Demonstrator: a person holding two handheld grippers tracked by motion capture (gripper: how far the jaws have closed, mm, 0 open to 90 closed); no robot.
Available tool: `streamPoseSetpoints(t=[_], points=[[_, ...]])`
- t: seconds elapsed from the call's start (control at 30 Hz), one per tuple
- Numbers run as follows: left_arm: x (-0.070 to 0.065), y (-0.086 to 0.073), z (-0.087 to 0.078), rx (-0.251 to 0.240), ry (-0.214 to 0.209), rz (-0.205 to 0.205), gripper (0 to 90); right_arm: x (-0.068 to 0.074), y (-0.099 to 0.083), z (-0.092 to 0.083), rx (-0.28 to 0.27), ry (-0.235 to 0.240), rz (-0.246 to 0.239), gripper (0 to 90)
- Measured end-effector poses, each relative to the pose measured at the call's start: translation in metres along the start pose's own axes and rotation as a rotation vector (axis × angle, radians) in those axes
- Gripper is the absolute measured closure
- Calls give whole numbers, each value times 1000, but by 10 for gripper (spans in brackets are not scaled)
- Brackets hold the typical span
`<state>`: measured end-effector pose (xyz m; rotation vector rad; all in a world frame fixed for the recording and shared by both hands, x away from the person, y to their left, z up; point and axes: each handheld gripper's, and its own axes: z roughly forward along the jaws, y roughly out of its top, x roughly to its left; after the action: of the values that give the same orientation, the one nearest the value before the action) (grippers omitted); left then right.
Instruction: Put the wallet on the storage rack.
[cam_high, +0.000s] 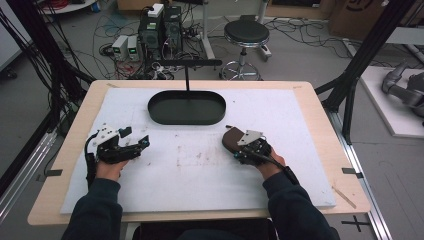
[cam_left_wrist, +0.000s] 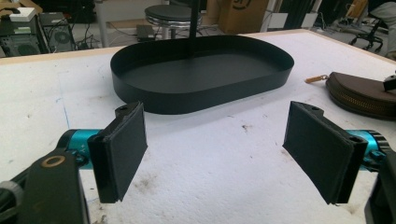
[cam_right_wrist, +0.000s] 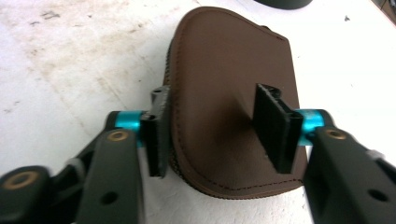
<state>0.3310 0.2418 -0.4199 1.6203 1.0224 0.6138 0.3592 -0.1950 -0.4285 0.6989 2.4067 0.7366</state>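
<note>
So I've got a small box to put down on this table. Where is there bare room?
The widest free patch is the white mat between the left tool and the right tool, below the black tray. The tray's floor is also bare. It is crowded at the brown pouch, where the right tool sits.

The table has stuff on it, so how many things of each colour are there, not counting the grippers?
Black: 1, the oval tray with an upright post
Brown: 1, the zip pouch, between the right gripper's open jaws
White: 1, the foam mat under them
Total: 3
</note>
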Motion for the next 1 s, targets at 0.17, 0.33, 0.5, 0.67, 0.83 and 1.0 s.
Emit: streamPoseSetpoints(t=[0.17, 0.33, 0.5, 0.67, 0.83, 1.0], points=[[2, 0, -1, 5, 13, -7, 210, -1, 5, -7, -9, 16, 35, 696], [3, 0, -2, 2, 11, 1, 215, -9, 6, -12, -24, 40, 111, 765], [4, 0, -3, 3, 17, 5, 216, -22, 6, -22, -73, 51, 195, 835], [6, 0, -5, 1, 17, 7, 218, -25, 6, -23, -76, 53, 206, 834], [5, 0, -4, 1, 12, 9, 219, -24, 6, -24, -81, 51, 198, 847], [5, 0, -4, 1, 10, 11, 220, -25, 9, -30, -99, 75, 212, 862]])
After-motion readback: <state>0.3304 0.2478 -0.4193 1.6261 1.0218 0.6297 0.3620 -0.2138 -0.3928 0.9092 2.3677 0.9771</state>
